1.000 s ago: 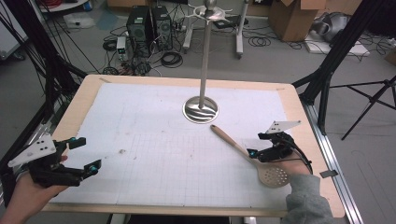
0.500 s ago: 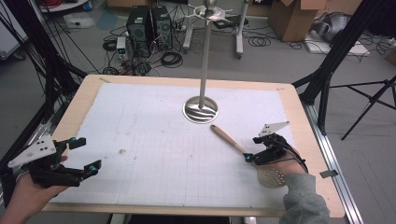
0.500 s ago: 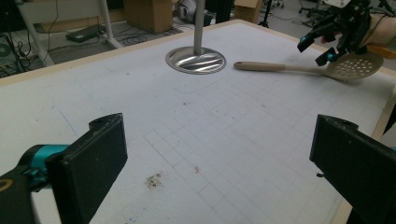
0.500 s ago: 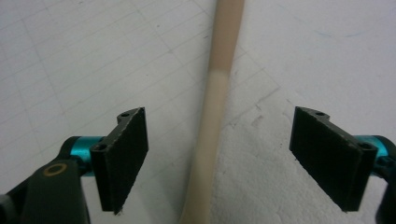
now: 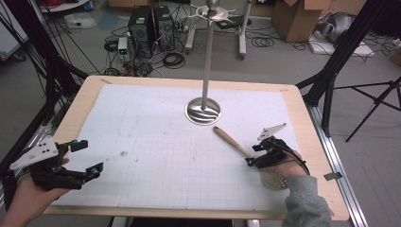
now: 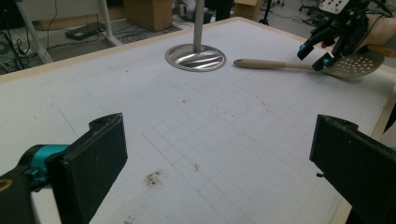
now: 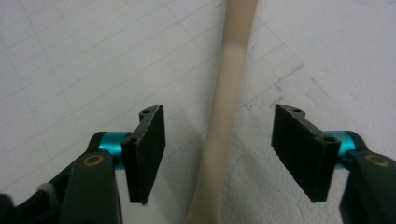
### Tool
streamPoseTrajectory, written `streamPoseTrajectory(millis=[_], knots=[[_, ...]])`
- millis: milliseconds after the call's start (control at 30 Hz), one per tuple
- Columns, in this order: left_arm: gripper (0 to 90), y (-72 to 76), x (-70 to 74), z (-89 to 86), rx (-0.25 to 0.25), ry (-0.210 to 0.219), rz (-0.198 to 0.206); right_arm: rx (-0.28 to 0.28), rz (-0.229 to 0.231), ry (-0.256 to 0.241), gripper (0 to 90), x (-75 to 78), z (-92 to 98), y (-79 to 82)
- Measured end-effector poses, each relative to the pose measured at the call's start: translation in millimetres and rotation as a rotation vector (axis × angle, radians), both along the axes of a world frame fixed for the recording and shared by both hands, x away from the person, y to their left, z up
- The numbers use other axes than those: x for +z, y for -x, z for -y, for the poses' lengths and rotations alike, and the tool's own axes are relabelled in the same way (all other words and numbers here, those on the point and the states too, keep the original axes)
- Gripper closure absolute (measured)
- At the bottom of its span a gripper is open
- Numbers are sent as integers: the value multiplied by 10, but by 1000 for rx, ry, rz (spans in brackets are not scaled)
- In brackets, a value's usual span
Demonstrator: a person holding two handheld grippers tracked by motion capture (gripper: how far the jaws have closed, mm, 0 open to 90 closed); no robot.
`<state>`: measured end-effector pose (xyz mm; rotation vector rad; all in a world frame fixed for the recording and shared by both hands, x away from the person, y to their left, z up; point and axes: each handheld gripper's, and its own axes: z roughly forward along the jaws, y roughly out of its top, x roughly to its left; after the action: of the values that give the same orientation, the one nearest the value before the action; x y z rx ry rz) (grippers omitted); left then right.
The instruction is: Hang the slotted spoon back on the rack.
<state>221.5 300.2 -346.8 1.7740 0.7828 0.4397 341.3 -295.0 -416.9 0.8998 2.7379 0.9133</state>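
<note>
On the white gridded mat (image 5: 156, 142), my right gripper (image 7: 218, 154) straddles the wooden-handled perforated metal skimmer (image 7: 224, 116), jaws wide apart, untouching. My left gripper (image 5: 87, 158) hovers wide open, empty.

High view sits above the near edge of the table (image 5: 302, 101), looking forward and down, far enough back to catch the floor behind. Left gripper view rides low near the mat, facing across toward the stand base (image 6: 195, 57) and spoon (image 6: 299, 66). Right gripper view looks almost straight down, very close on the spoon handle (image 7: 224, 121). All three share that spoon.
</note>
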Motion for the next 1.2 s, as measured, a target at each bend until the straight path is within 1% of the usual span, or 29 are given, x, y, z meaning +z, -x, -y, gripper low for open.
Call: streamPoseTrajectory(millis=[33,133,167,200,267,333,367,433,500,533,567,600,633,667,700,833,900,933,967,1033,1100,1133,1200], knots=[[45,0,-2,-1,1,0,-1,0,-15,6,390,-12,-3,-2],[45,-4,-8,1,1,-1,-2,0,-29,12,421,-18,-6,1],[44,-5,-12,4,0,-1,-4,5,-33,17,466,-21,-7,4],[44,-5,-12,4,0,-1,-4,5,-33,17,466,-21,-7,4],[44,-7,-16,4,-1,-3,-6,6,-43,21,508,-24,-6,14],[44,-9,-18,2,-1,-6,-6,5,-46,21,519,-28,-1,18],[45,-9,-19,1,-1,-5,-7,-2,-55,24,548,-36,6,26],[45,-9,-19,0,-1,-5,-7,-1,-55,27,554,-39,8,25],[44,-10,-22,0,2,-2,-8,-7,-50,34,585,-49,6,28],[44,-10,-24,-2,2,-1,-9,-7,-50,34,585,-49,6,28],[45,-11,-25,-6,2,-4,-10,-11,-47,40,608,-48,7,33],[45,-12,-27,-8,3,-3,-11,-11,-47,40,608,-48,7,33],[44,-12,-30,-9,5,0,-12,-13,-45,53,635,-52,5,44],[44,-14,-33,-11,5,-1,-12,-13,-45,53,635,-52,5,44],[44,-13,-34,-12,5,-1,-15,-17,-35,58,656,-53,6,46],[45,-13,-37,-3,1,-4,-15,-31,-34,67,678,-55,0,46],[44,-14,-37,-1,-1,-4,-15,-33,-35,66,680,-56,1,47],[44,-14,-38,0,-2,-5,-15,-45,-35,67,696,-57,0,55],[44,-14,-38,0,-2,-5,-15,-45,-35,67,696,-57,0,55],[45,-15,-40,1,-3,-7,-16,-55,-22,68,729,-60,0,68],[44,-14,-38,0,-3,-6,-16,-54,-23,66,735,-60,1,69],[45,-14,-38,1,-2,-4,-15,-67,-27,67,743,-56,-6,69],[44,-13,-36,0,0,-3,-15,-68,-26,69,752,-54,-9,71]])
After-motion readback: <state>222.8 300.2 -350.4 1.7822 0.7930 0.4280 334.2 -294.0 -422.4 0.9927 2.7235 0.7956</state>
